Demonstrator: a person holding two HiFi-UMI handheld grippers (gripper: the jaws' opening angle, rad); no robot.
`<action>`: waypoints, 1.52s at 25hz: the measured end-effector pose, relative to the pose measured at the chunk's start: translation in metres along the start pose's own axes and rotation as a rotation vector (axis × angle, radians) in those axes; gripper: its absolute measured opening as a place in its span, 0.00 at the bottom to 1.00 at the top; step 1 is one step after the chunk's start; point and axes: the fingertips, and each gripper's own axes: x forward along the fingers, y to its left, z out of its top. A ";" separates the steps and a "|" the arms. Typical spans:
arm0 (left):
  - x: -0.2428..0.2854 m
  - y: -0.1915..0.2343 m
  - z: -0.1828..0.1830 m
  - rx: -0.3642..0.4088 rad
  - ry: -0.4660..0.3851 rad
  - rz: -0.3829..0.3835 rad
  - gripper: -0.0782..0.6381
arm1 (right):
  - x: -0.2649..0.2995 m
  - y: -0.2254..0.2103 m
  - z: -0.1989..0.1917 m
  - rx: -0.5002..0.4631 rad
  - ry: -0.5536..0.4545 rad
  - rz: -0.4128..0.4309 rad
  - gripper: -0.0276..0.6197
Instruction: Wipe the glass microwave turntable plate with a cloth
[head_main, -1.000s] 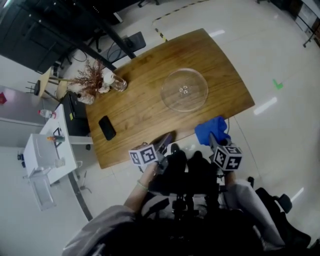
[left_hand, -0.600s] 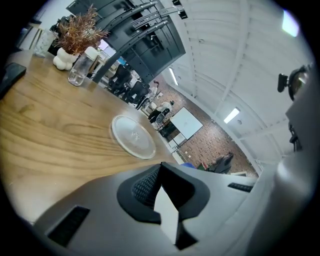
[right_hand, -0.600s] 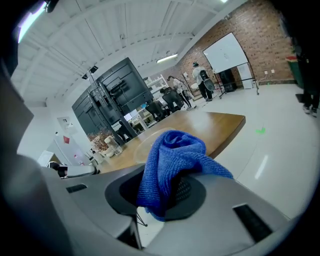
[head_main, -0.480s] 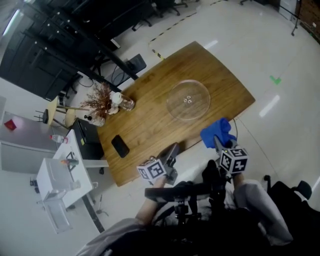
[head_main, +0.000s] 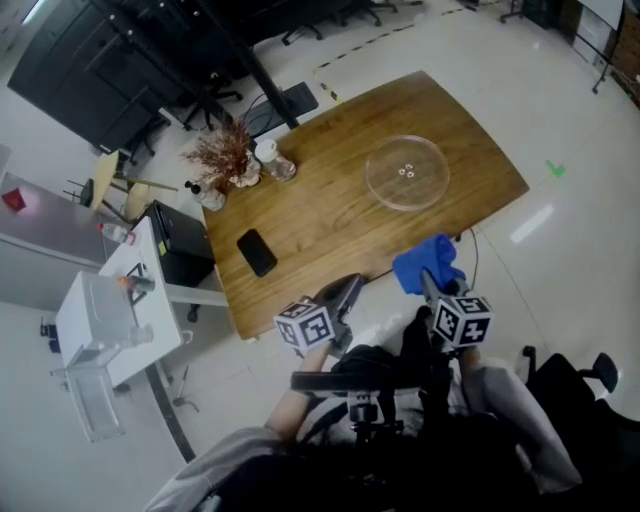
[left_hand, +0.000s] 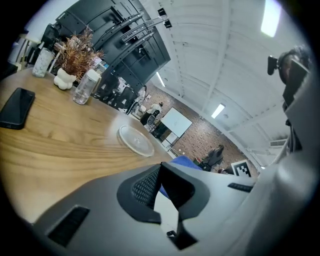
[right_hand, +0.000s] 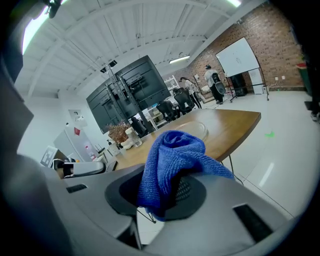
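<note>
Cloth (right_hand: 170, 160), blue, was pinched in the right gripper (head_main: 430, 280), jaws closed on it, with folds bunched up over the jaw tips. Right gripper was held off the near edge of the wooden table (head_main: 330, 215), not over the top. Left gripper (head_main: 345, 290) had its jaws drawn together with nothing between them, and it was also just off the near edge. Glass plate (head_main: 407, 172) lay flat on the table toward the far right side, well apart from both grippers and untouched. Black phone (head_main: 257, 252) lay flat near the left front edge. Dried flowers (head_main: 222, 152) and a clear jar (head_main: 274, 160) stood at the far left side.
</note>
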 end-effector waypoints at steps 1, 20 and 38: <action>-0.006 0.000 -0.003 0.008 0.005 -0.006 0.10 | -0.001 0.007 -0.005 -0.005 0.002 0.002 0.17; -0.049 -0.018 -0.053 0.242 0.056 -0.115 0.10 | -0.077 0.068 -0.091 -0.045 -0.003 -0.094 0.17; -0.066 -0.033 -0.072 0.266 0.077 -0.149 0.10 | -0.116 0.080 -0.118 -0.021 -0.085 -0.135 0.16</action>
